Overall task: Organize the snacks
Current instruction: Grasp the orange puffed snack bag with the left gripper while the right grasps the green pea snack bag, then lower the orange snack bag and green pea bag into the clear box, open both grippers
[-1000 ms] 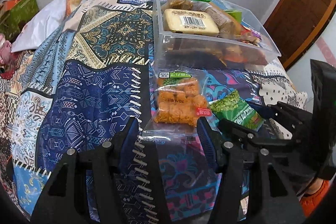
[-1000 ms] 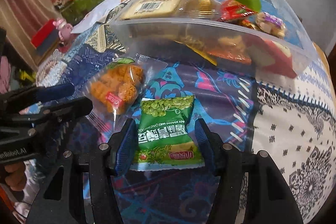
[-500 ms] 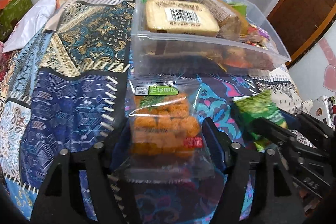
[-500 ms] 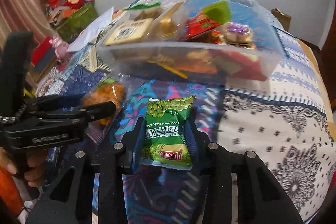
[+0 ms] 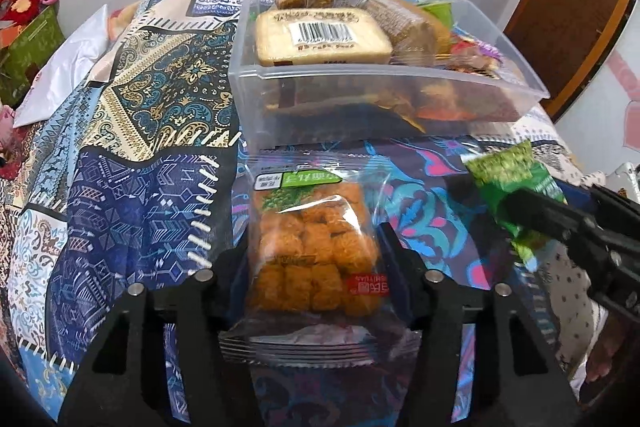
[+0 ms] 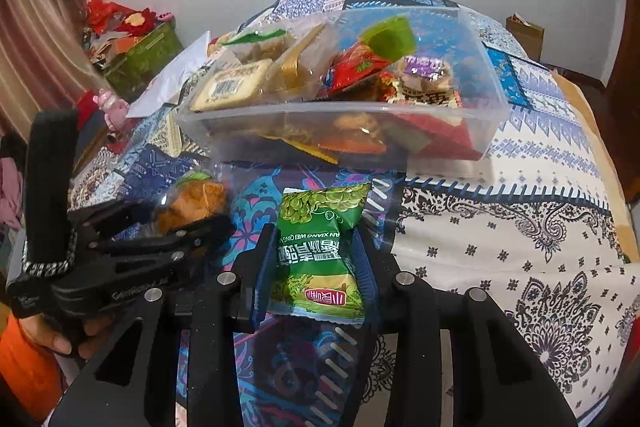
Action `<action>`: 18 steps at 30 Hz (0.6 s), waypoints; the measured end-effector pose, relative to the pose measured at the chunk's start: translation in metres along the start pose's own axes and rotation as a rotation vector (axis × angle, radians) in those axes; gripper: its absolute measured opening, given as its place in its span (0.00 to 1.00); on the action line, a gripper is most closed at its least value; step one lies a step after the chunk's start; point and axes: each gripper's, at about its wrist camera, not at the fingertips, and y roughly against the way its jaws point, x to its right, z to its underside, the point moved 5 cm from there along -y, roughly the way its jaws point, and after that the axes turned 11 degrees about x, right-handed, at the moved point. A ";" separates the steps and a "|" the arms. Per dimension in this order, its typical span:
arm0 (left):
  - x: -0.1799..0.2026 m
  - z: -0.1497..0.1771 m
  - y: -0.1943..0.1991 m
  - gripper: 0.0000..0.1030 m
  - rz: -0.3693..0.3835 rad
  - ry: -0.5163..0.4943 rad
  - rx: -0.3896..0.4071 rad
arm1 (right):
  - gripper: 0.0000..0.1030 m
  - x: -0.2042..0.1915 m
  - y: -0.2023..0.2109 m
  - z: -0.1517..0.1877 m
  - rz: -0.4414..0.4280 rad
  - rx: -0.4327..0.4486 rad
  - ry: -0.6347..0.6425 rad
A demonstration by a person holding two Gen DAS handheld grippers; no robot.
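The left tool (image 5: 314, 259) is closed in on a clear plastic packet of orange fried snack pieces (image 5: 316, 247), its two fingers pressing the packet's long sides about midway down, with the crimped bottom seal sticking out toward the camera and the green label end pointing at the clear plastic storage bin (image 5: 384, 83). The right tool (image 6: 316, 263) is likewise clamped on a green foil pouch of peas (image 6: 320, 239), fingers against both side edges in the lower half, the top seal standing free toward the bin. Both packets appear lifted clear of the blue patchwork bedspread (image 5: 132, 195), just in front of the bin's near wall, though how far off the cloth they are is hard to judge. Both look light and air-puffed, so weight should be no trouble; the risk is in the wrap. The clear film is thin, glossy and wrinkly, likely to slide or buckle between the pads, and the orange pieces inside look brittle enough to crumble under a hard squeeze. The green pouch is a plumper pillow of smooth foil that could squirt out if pinched too near its rounded belly. A grip across the filled body near the middle, as both tools have now, seems sound; the flat seals would be a gentler alternative. The bin is already heaped with a pale barcoded biscuit pack (image 5: 320, 37) and mixed wrappers, so space is tight.
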 end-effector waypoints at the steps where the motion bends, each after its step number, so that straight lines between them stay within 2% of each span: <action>1: 0.001 -0.001 0.004 0.55 0.001 0.000 0.007 | 0.33 0.000 0.001 -0.001 0.000 0.004 -0.001; 7: 0.009 -0.008 0.038 0.55 0.019 -0.004 0.075 | 0.33 0.000 0.012 -0.013 0.000 0.045 -0.005; 18: 0.017 -0.054 0.070 0.55 0.060 -0.002 0.205 | 0.33 0.006 0.031 -0.042 0.011 0.139 -0.013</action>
